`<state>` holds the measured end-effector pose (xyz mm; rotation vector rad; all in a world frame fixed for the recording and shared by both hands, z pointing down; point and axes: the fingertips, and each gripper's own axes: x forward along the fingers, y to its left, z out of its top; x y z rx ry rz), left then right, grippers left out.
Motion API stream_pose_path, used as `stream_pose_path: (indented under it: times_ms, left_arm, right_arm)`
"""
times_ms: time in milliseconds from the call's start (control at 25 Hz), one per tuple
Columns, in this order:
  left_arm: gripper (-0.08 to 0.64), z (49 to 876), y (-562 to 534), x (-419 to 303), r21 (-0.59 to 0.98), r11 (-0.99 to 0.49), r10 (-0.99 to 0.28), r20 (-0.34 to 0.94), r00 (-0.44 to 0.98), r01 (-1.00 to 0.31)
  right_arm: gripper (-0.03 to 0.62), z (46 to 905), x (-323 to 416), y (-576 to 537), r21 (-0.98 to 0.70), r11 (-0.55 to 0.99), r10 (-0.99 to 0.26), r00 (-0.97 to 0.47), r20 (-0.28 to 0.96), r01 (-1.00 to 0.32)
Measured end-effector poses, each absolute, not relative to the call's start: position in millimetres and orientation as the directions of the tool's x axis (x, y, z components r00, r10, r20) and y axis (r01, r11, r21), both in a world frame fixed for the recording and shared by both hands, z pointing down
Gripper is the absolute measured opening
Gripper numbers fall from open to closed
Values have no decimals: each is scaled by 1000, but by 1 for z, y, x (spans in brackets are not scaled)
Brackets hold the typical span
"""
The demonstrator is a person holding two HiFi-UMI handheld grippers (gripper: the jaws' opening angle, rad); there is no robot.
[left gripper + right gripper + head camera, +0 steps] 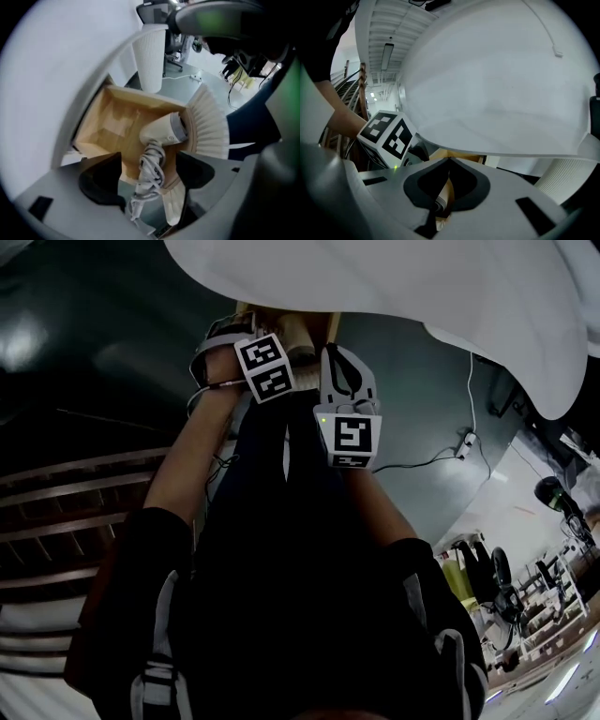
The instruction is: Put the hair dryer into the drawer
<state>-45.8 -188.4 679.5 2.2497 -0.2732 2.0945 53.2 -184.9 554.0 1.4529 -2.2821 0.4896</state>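
White hair dryer [161, 133] below hand-held gripper [147, 176]

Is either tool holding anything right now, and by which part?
Left tool: nothing; its jaws stand apart above the hair dryer lying in the drawer. Right tool: jaws together, nothing clearly gripped.

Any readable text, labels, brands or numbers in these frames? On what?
None readable in any view.
Black-and-white marker cubes: square patterns only, no letters or digits.
White hair dryer: nothing legible on its body.
Light wooden drawer: no print.
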Motion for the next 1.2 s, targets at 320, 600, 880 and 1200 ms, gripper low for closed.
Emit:
stream_pose_path:
  times_ms: [320,600,880,1200]
  left_arm:
    - [116,601,-202,-37,-239,-945,-274,952,139,-224]
    - [8,517,-201,-37,-338,-876,-437,857,272,-343]
    - [8,420,-209,-30,-305,-720,-638,643,424,-623]
    - [6,301,-217,-35,-207,-569,-809,316,496,-796]
  right_arm:
    - [23,503,45,-188,-24,462,-781,-420,462,-886]
    - [23,435,32,-188,82,497,-816,-434,382,-864]
    - [23,367,50,-192,109,447,-872,-405,274,-888]
    - [23,286,59,-192,159,408,-912,-391,126,-899]
